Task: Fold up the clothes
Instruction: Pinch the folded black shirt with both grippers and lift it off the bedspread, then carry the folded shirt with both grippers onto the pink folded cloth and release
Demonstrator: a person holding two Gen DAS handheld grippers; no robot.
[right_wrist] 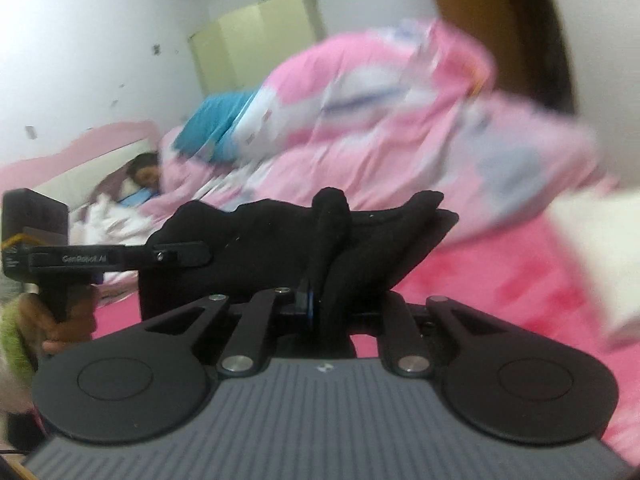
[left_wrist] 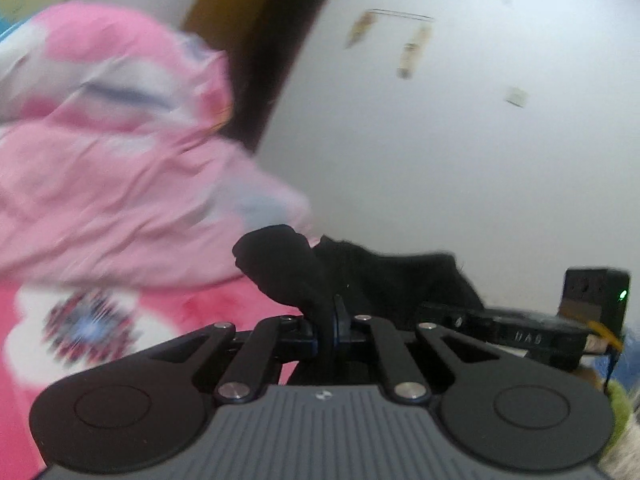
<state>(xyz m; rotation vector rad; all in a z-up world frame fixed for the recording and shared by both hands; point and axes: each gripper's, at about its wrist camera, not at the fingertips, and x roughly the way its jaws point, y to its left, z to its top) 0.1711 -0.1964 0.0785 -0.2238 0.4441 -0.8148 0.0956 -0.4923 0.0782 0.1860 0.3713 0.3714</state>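
Nearest to me, my left gripper (left_wrist: 334, 312) was pinched tight on a bunched edge of the black garment (left_wrist: 392, 276), and my right gripper (right_wrist: 318, 300) was clamped on another part of the same black cloth, so it hung stretched between the two, held up above the pink bed sheet (right_wrist: 500, 280). I judged this the lifting or spreading stage of a fold, though a carry fits equally. Next I needed both grips kept firm and the cloth kept level. Beyond lay a crumpled pink quilt (right_wrist: 380, 120), a blue pillow (right_wrist: 216, 124), then the white wall (left_wrist: 440, 140).
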